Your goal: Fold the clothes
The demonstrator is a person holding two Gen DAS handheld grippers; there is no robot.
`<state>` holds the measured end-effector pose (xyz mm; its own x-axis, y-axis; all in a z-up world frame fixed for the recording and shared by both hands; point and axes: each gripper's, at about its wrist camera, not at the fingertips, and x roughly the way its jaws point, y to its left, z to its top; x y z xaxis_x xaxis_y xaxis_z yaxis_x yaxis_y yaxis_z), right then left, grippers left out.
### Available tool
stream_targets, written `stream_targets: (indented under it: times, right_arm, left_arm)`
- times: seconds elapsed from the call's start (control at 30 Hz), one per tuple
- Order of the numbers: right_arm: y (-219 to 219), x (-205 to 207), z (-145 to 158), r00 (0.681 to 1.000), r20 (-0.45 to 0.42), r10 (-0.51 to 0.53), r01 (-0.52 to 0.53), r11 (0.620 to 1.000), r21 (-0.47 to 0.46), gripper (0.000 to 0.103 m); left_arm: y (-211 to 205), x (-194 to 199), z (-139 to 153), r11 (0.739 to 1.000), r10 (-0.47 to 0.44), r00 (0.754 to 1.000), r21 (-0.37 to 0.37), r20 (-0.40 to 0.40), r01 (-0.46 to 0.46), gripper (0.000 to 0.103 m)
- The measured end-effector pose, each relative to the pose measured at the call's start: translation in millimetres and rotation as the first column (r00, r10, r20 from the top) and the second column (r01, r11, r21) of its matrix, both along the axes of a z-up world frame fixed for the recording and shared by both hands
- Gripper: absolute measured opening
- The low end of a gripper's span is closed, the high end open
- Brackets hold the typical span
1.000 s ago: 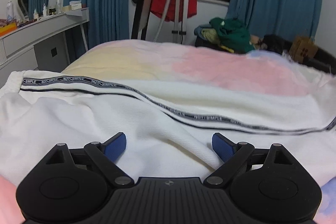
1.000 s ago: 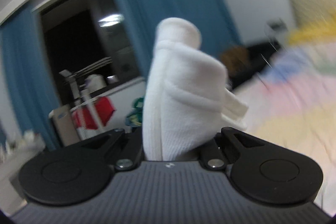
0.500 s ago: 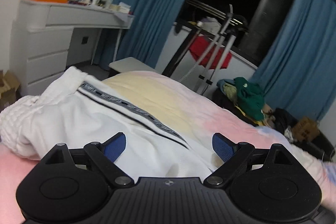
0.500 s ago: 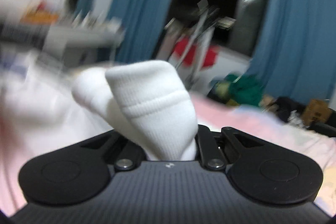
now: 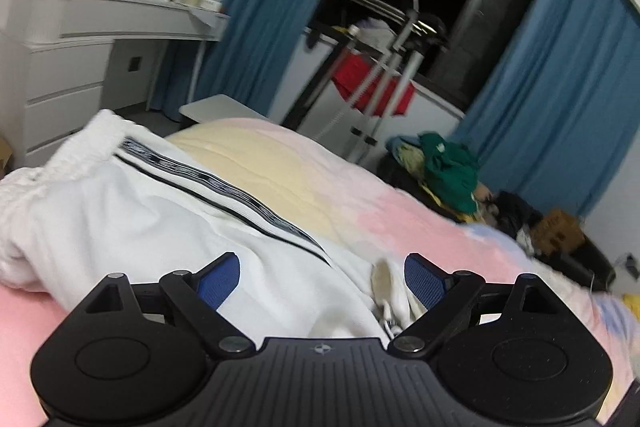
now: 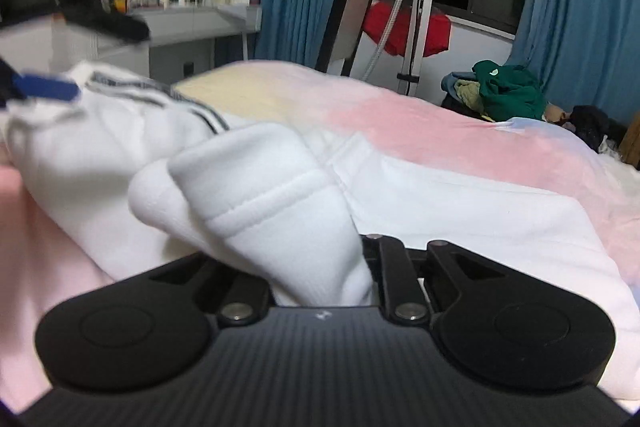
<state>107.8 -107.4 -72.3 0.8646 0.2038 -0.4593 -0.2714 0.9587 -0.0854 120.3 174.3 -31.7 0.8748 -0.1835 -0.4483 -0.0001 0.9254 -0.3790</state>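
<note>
A white garment with a black-and-grey lettered stripe [image 5: 132,211] lies on the pastel bedspread [image 5: 320,179]. My left gripper [image 5: 322,279] is open, its blue pads [image 5: 220,281] spread just above the cloth, with a drawstring end by the right pad. My right gripper [image 6: 320,259] is shut on a thick white hem of the garment [image 6: 256,203], held low over the folded cloth [image 6: 460,223]. Its fingertips are hidden by the fabric. The left gripper shows blurred at the far left of the right wrist view [image 6: 48,87].
A white dresser [image 5: 60,67] with bottles stands at the left. A drying rack with a red cloth [image 5: 376,87] stands past the bed by blue curtains [image 5: 552,107]. A pile of green clothes [image 5: 448,171] lies at the bed's far side.
My right gripper swung from high in the air down to the bed, carrying the hem over the garment. My left gripper turned left and shifted along the garment, still open.
</note>
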Motion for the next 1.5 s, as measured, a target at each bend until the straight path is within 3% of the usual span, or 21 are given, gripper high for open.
stream_targets:
  times: [0.03, 0.07, 0.13, 0.33, 0.43, 0.5, 0.6, 0.83, 1.07, 1.5]
  right_arm:
    - [-3, -1, 3, 1.000, -0.009, 0.011, -0.011, 1.000, 0.016, 0.028]
    - [-6, -3, 6, 0.999, -0.026, 0.030, -0.029, 0.999, 0.034, 0.044]
    - [-12, -16, 15, 0.994, -0.065, 0.084, -0.079, 0.994, 0.071, 0.060]
    - [-46, -47, 48, 0.987, -0.125, 0.101, -0.069, 0.969, 0.238, 0.065]
    - [-70, -61, 64, 0.993, -0.094, 0.065, -0.032, 0.948, 0.318, 0.068]
    - [-85, -72, 70, 0.999, -0.034, 0.028, -0.015, 0.942, 0.336, 0.078]
    - [-104, -74, 68, 0.997, 0.015, -0.079, 0.068, 0.929, 0.364, 0.079]
    - [-122, -57, 38, 0.963, -0.082, -0.258, 0.269, 0.884, 0.381, 0.079]
    - [-120, -44, 16, 0.936, -0.193, -0.295, 0.343, 0.886, 0.311, 0.078]
    - [-132, -46, 25, 0.906, -0.241, -0.349, 0.413, 0.855, 0.315, 0.079]
  left_arm:
    - [-5, 0, -1, 1.000, -0.015, 1.000, 0.018, 0.003, 0.015, 0.091]
    - [-10, -1, -1, 0.999, -0.032, 0.999, 0.036, 0.007, 0.032, 0.091]
    - [-18, -4, -3, 0.995, -0.068, 0.998, 0.071, 0.017, 0.066, 0.091]
    - [-38, -15, -14, 0.981, -0.118, 0.993, 0.155, 0.001, 0.116, 0.091]
    - [-49, -22, -17, 0.968, -0.137, 0.990, 0.214, 0.006, 0.133, 0.091]
    - [-54, -26, -18, 0.961, -0.146, 0.989, 0.237, 0.005, 0.140, 0.091]
    - [-59, -31, -19, 0.956, -0.150, 0.989, 0.254, -0.006, 0.147, 0.091]
    - [-57, -41, -23, 0.959, -0.123, 0.992, 0.254, -0.031, 0.127, 0.092]
    - [-51, -33, -27, 0.966, -0.115, 0.991, 0.227, -0.063, 0.127, 0.092]
    - [-46, -30, -27, 0.973, -0.133, 0.990, 0.186, -0.037, 0.138, 0.092]
